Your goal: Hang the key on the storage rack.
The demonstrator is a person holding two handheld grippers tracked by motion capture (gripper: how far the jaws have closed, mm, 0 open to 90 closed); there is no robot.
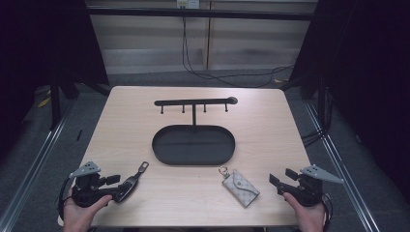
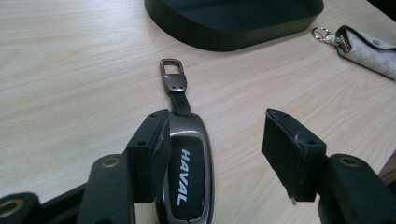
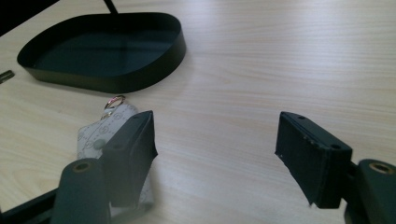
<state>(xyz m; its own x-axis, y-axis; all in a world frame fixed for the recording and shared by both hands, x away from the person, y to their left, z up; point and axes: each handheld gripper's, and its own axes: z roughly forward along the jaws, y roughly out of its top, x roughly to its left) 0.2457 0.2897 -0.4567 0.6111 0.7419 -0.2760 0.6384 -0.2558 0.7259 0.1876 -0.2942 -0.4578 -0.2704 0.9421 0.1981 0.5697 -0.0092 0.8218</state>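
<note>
The Haval key fob (image 2: 187, 175) lies between our open left gripper (image 2: 219, 154), touching one jaw; closing off-centre could skid it away.

Lower left of the high view: a key fob (image 2: 187, 172), glossy black face with white "HAVAL" lettering, gunmetal-grey rim and clasp. Lower centre: a key pouch (image 1: 241, 187) in pale beige-grey with a small repeating print, possibly a monogram, on a gold-toned ring. Centre: a matte black oval tray (image 1: 193, 145) beneath a black hook rail (image 1: 193, 102). The table (image 1: 270, 125) is light wood grain. Both grippers, the left gripper (image 1: 113, 186) and the right gripper (image 1: 283, 179), are black with grey top plates.
</note>
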